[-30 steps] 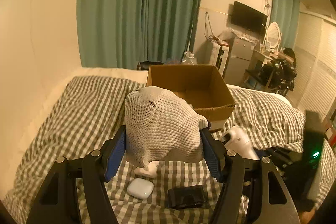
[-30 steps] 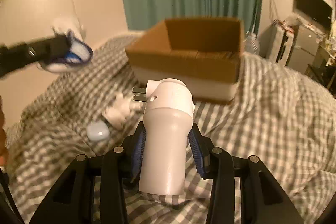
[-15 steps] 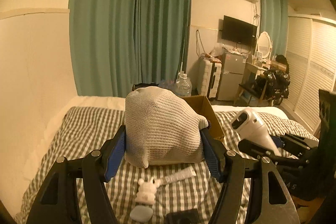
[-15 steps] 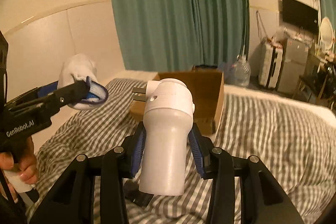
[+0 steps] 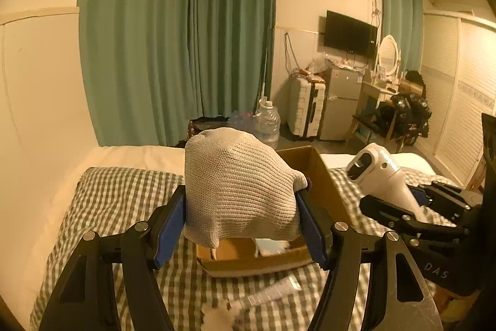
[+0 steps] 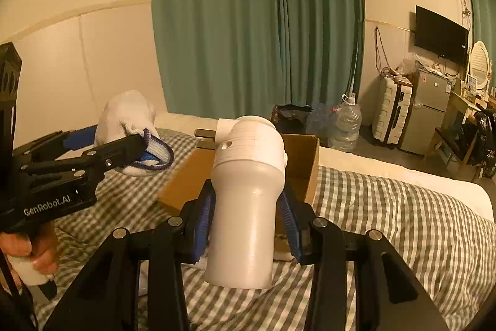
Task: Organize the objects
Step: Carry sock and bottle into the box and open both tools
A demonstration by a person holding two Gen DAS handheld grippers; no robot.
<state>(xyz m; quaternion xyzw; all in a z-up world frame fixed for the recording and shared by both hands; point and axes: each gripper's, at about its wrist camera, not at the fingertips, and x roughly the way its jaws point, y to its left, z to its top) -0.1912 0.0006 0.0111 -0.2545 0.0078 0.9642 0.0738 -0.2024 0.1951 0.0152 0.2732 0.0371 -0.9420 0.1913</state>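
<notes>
My left gripper [image 5: 240, 216] is shut on a rolled grey knit sock [image 5: 238, 185] and holds it in the air over the near edge of the open cardboard box [image 5: 322, 176] on the checked bed. The sock shows white with a blue-purple cuff in the right wrist view [image 6: 130, 123], in the left gripper [image 6: 124, 141]. My right gripper [image 6: 248, 210] is shut on a white plug-in device with two metal prongs [image 6: 248, 188], held in the air just short of the box [image 6: 302, 163]. The device also shows at the right of the left wrist view [image 5: 381, 176].
A white tube [image 5: 272, 290] and a small white figure [image 5: 217, 315] lie on the checked bedspread [image 5: 117, 207] in front of the box. Green curtains, a water jug [image 5: 268, 126], a suitcase, a small fridge and a desk stand beyond the bed.
Both grippers rose from the bedspread with their objects and moved forward toward the box. The earbud case and black item have dropped out of the left wrist view.
</notes>
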